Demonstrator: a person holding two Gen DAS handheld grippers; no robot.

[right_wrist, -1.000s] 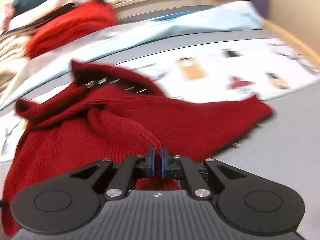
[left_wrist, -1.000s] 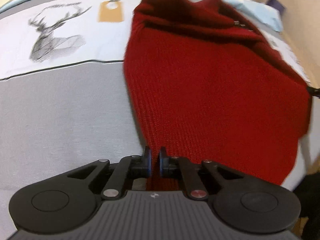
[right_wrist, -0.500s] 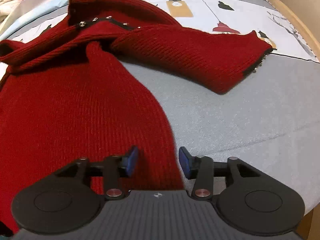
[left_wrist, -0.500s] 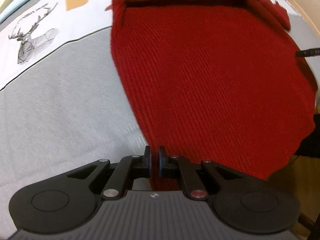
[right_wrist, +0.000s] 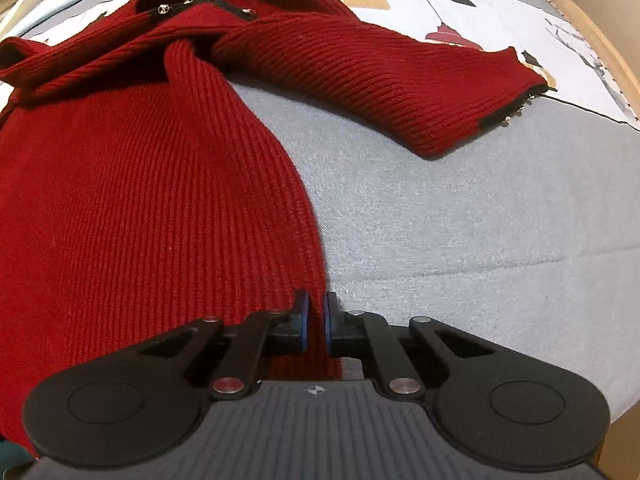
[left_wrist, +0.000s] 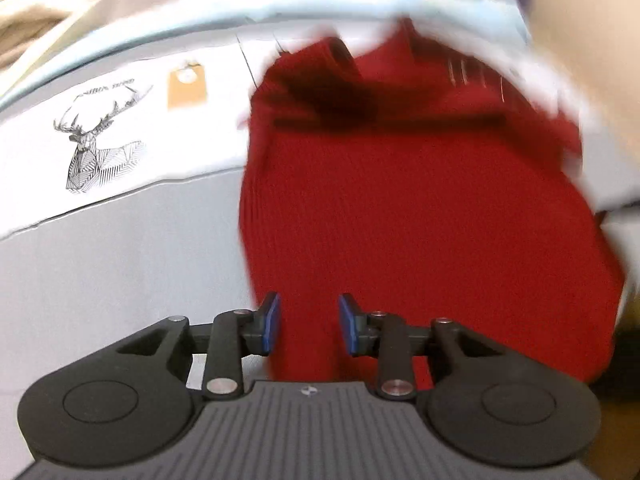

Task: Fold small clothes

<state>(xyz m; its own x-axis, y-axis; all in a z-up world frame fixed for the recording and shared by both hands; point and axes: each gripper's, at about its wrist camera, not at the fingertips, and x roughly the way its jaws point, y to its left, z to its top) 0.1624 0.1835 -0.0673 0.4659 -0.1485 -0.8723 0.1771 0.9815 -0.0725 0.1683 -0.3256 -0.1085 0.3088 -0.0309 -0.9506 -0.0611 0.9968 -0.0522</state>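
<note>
A red ribbed knit sweater [left_wrist: 420, 220] lies front-up on the grey bed cover [left_wrist: 120, 272], collar at the far end. My left gripper [left_wrist: 308, 328] hovers over the hem's left corner. Its jaws are opening, and the red fabric between them is free of the blue pads. In the right wrist view the sweater [right_wrist: 140, 200] fills the left side. One sleeve [right_wrist: 380, 76] stretches out to the right, ending in a dark cuff. My right gripper [right_wrist: 316, 324] is shut on the sweater's right side edge near the hem.
The cover carries a deer drawing [left_wrist: 96, 148] and a brown tag print [left_wrist: 186, 88] left of the sweater. Beige and red clothes [left_wrist: 40, 0] are piled at the far left. A wooden bed edge [right_wrist: 600, 40] runs along the right, past more prints.
My left gripper let go of the hem and lifted a little. My right gripper came down, opened, then shut on the sweater's right edge.
</note>
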